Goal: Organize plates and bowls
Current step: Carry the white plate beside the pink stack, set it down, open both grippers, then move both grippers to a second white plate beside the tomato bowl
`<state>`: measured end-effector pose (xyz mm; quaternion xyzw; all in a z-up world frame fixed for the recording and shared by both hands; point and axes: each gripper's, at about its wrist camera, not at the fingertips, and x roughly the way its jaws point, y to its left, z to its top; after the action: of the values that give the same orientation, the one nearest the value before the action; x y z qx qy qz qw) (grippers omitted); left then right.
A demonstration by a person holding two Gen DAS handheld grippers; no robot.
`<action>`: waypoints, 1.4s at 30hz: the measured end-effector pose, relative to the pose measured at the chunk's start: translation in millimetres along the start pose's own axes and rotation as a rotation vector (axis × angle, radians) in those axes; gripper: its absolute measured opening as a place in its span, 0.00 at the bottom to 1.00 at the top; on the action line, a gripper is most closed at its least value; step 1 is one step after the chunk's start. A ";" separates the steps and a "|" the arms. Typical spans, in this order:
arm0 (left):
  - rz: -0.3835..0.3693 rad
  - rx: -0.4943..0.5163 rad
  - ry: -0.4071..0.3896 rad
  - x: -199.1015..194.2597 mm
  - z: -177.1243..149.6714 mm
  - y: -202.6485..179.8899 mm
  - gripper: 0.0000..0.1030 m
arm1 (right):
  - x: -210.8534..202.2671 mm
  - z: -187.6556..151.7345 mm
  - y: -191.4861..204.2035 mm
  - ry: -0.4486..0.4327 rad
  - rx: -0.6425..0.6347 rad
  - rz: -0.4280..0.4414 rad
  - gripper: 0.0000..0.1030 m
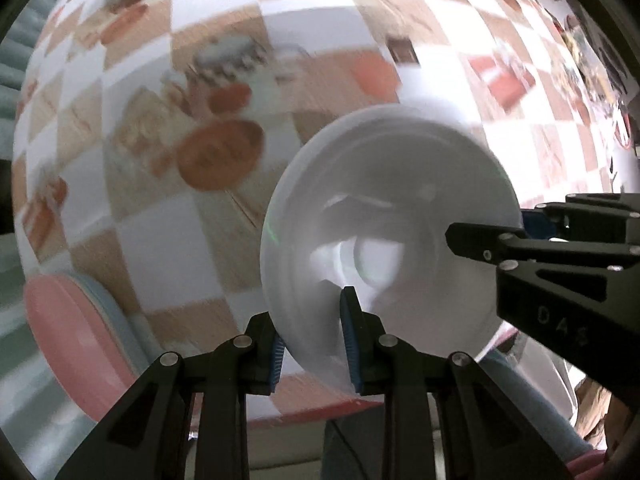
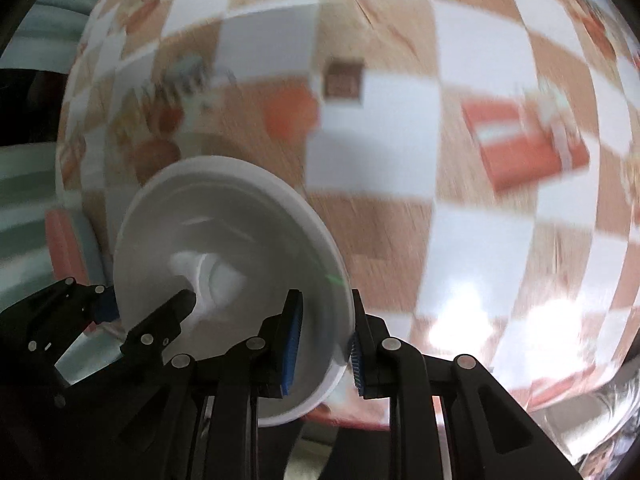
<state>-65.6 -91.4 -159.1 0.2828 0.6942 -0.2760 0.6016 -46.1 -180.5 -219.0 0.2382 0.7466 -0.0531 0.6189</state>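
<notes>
White bowl (image 1: 384, 248) rim clamped; claws (image 1: 316, 344) opposite.

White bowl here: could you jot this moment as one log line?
white bowl: held off checkered tablecloth | left gripper: shut on rim | right gripper: shut on opposite rim | pink plate: table edge

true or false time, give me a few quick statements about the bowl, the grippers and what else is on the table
1. Both grippers grip the white bowl by its rim. True: the left gripper and the right gripper each have jaws closed on the rim, on opposite sides.
2. The bowl holds food. False: its inside looks empty.
3. The checkered tablecloth is blue and green. False: it shows white and tan squares with orange pictures.
4. A pink plate lies near the table's edge. True, with a pale blue one under it.
5. The right gripper hangs free. False: it clamps the bowl.
</notes>
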 end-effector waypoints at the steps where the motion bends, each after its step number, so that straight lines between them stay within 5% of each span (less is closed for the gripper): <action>1: -0.001 -0.001 -0.001 2.0 -4.0 -2.4 0.27 | 2.0 -0.5 3.0 0.002 0.001 0.003 0.24; 5: 0.004 -0.020 -0.018 0.3 -7.9 0.2 0.39 | 5.8 -1.6 9.3 -0.013 -0.025 0.008 0.24; 7: 0.025 -0.037 -0.040 -6.3 -7.1 3.3 0.68 | 1.0 -5.3 9.3 -0.018 -0.030 0.007 0.26; 8: 0.037 -0.048 -0.067 -11.5 -9.1 6.2 0.71 | -0.9 -4.4 9.3 -0.024 -0.027 0.006 0.38; 9: 0.041 -0.052 -0.077 -14.9 -10.8 10.0 0.72 | -4.8 -7.7 8.8 -0.034 -0.024 0.008 0.61; 11: 0.042 -0.070 -0.084 -21.4 -14.3 17.1 0.75 | -12.0 -12.0 5.8 -0.070 -0.016 0.019 0.81; 22: 0.028 -0.133 -0.116 -61.9 18.5 62.0 0.77 | -32.3 -25.2 -47.3 -0.093 0.097 0.044 0.87; 23: 0.024 -0.134 -0.120 -66.8 20.2 62.1 0.77 | -30.2 -20.9 -44.5 -0.093 0.101 0.045 1.00; 28: -0.017 -0.136 -0.120 -87.1 35.8 57.5 0.77 | -61.9 -2.5 -50.2 -0.115 0.121 0.062 1.00; 34: -0.148 -0.223 -0.108 -111.6 52.9 49.2 0.77 | -99.0 16.7 -73.5 -0.172 0.145 0.051 1.00; 42: -0.184 -0.342 -0.132 -109.7 119.4 34.4 0.77 | -128.9 73.4 -91.4 -0.236 0.140 0.019 1.00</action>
<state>53.1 -160.7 -66.5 0.0933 0.7128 -0.2258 0.6574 -3.1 -325.9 -133.1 0.2800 0.6607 -0.1270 0.6848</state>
